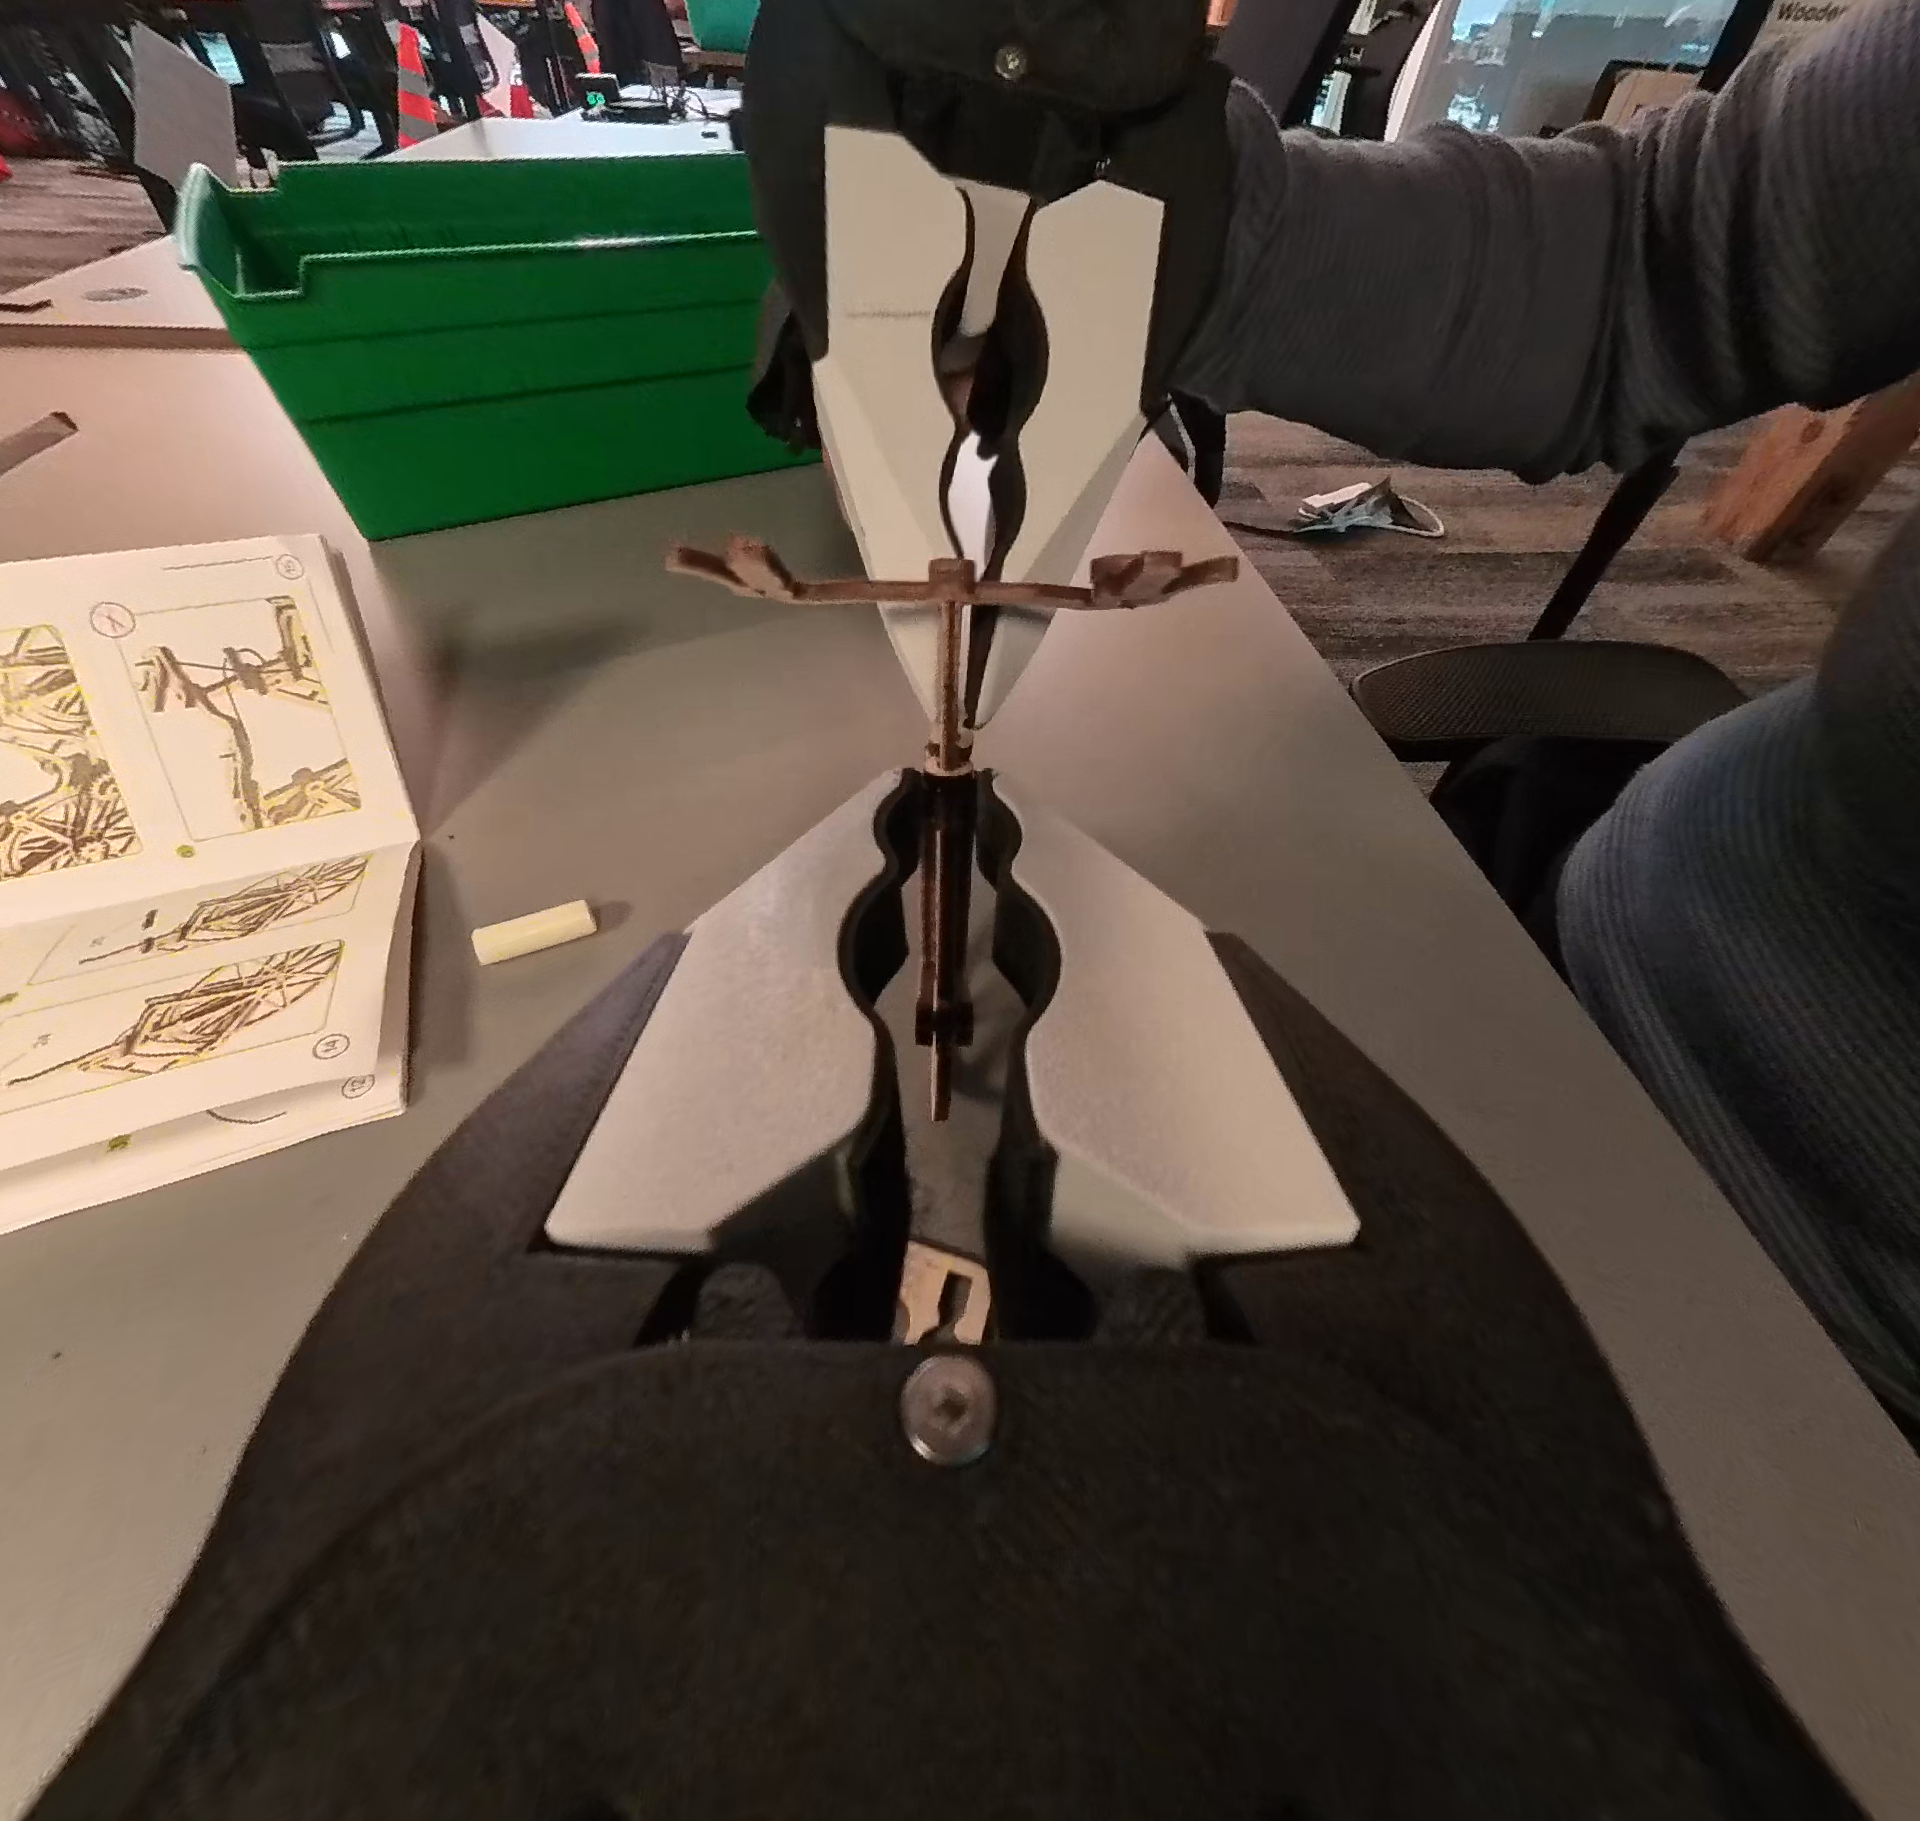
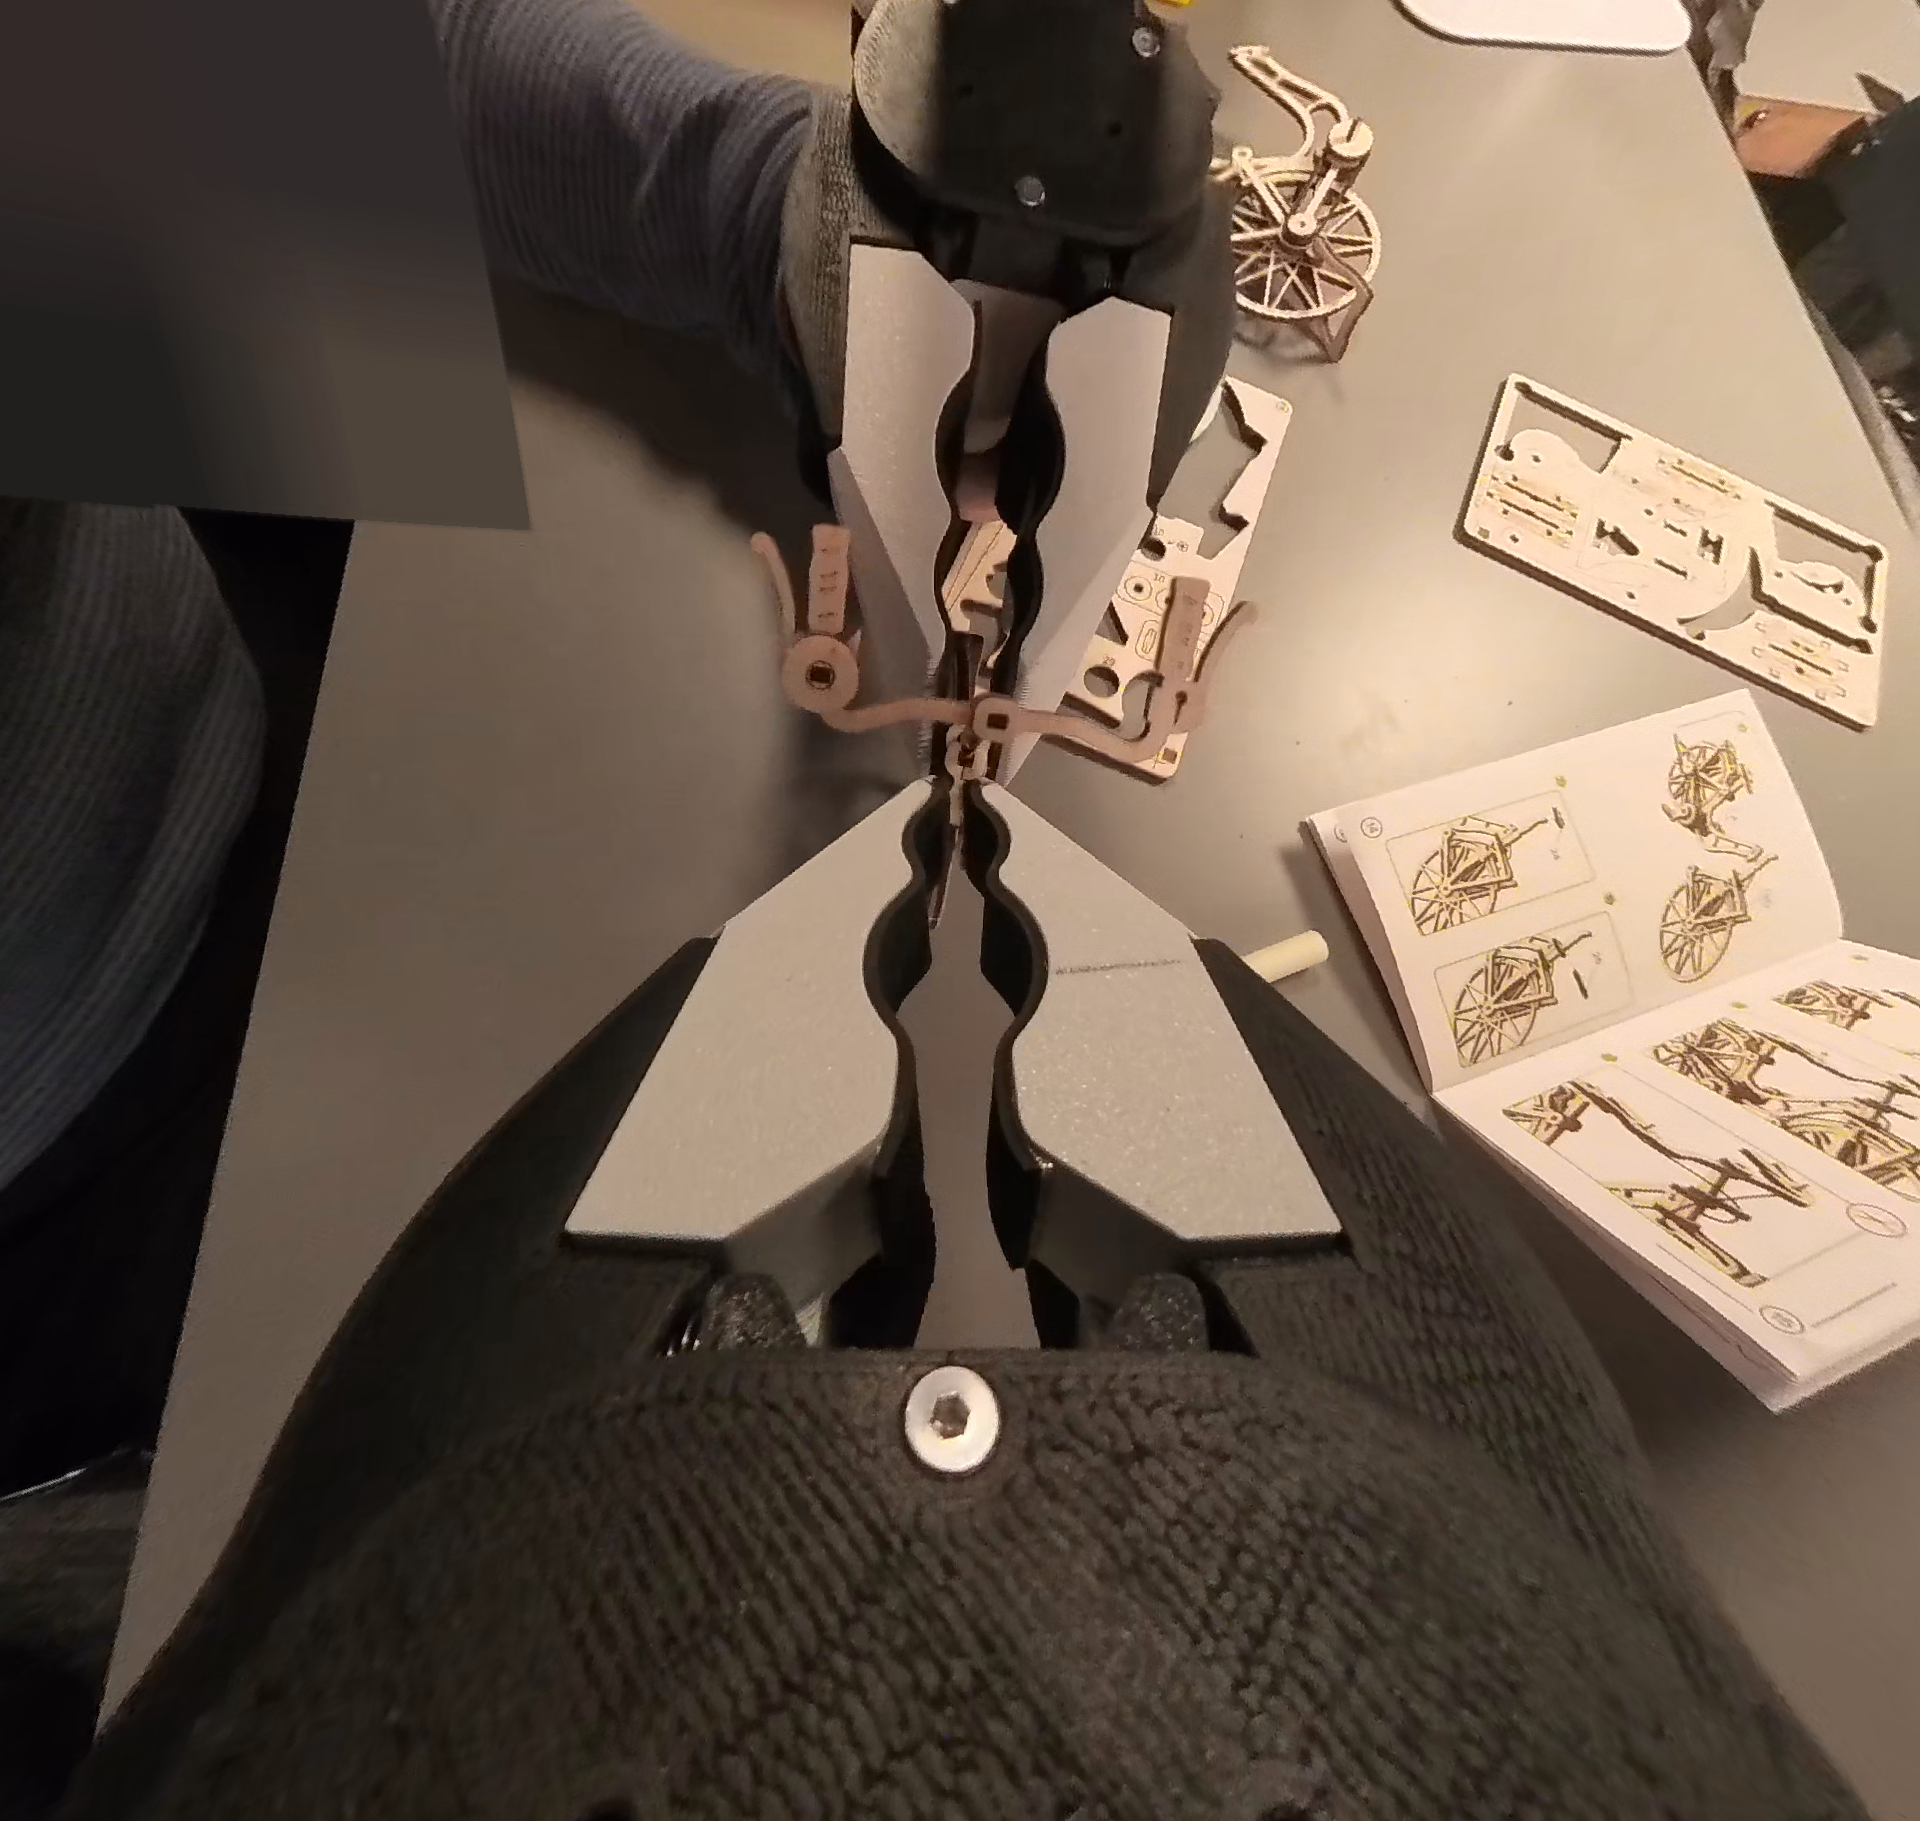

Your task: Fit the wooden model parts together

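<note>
A wooden handlebar part [image 1: 951, 582] with two grips sits crosswise on a thin wooden stem [image 1: 940, 940]. My left gripper [image 1: 945, 779] is shut on that stem, which runs back between its fingers. My right gripper [image 1: 971, 722] comes in from the far side, tip to tip with the left, and is shut beside the stem just below the handlebar. In the right wrist view the handlebar [image 2: 997, 717] lies just beyond my right gripper [image 2: 954, 792], which pinches a thin wooden sliver [image 2: 940, 898]. The left gripper [image 2: 977, 732] faces it. The joint itself is hidden between the fingertips.
Stacked green trays [image 1: 499, 317] stand at the back left. An open instruction booklet [image 2: 1662, 1044] and a small white peg [image 2: 1288, 956] lie on the grey table [image 1: 644, 691]. A part-built wooden bicycle [image 2: 1299, 223] and punched wooden sheets [image 2: 1673, 545] lie beyond. The table edge [image 1: 1382, 732] and a chair [image 1: 1538, 701] are on the right. The grippers are tip to tip, or close to it. The small white peg [image 2: 1288, 956] is about equally far from each gripper, around 12 cm. Seen from the left wrist view [image 1: 525, 929] as well.
</note>
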`<state>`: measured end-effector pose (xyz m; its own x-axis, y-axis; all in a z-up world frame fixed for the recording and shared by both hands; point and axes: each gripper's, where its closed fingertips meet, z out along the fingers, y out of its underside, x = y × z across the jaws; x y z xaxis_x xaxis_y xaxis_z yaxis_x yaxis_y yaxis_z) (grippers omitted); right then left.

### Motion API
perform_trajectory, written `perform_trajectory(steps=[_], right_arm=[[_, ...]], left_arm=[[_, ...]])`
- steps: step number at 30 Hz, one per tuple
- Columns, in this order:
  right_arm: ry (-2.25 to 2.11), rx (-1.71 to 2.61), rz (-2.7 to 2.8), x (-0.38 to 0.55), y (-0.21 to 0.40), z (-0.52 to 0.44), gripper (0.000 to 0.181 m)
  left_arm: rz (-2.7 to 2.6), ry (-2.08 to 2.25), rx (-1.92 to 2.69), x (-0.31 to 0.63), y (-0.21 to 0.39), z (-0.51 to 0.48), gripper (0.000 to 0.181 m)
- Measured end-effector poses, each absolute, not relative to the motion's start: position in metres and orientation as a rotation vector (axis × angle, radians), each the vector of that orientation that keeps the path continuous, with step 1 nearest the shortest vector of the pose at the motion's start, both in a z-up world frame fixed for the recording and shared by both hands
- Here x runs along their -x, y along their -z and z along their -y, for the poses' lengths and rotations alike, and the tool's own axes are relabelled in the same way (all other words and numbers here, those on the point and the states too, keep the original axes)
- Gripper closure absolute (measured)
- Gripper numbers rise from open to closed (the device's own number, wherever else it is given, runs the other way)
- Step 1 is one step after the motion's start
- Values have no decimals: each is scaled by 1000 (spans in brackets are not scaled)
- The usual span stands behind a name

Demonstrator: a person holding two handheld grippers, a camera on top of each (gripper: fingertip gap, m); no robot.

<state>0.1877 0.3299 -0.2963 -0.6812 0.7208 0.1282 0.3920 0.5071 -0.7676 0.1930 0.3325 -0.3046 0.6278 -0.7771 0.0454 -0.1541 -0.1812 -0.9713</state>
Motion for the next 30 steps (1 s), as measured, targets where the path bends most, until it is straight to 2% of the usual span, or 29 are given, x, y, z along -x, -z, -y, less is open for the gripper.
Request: perform_trajectory(steps=[30], right_arm=[[-1255,1035,2175,-187,296,-332,181]], left_arm=[[-753,641,1738,-192,306,-336,172]])
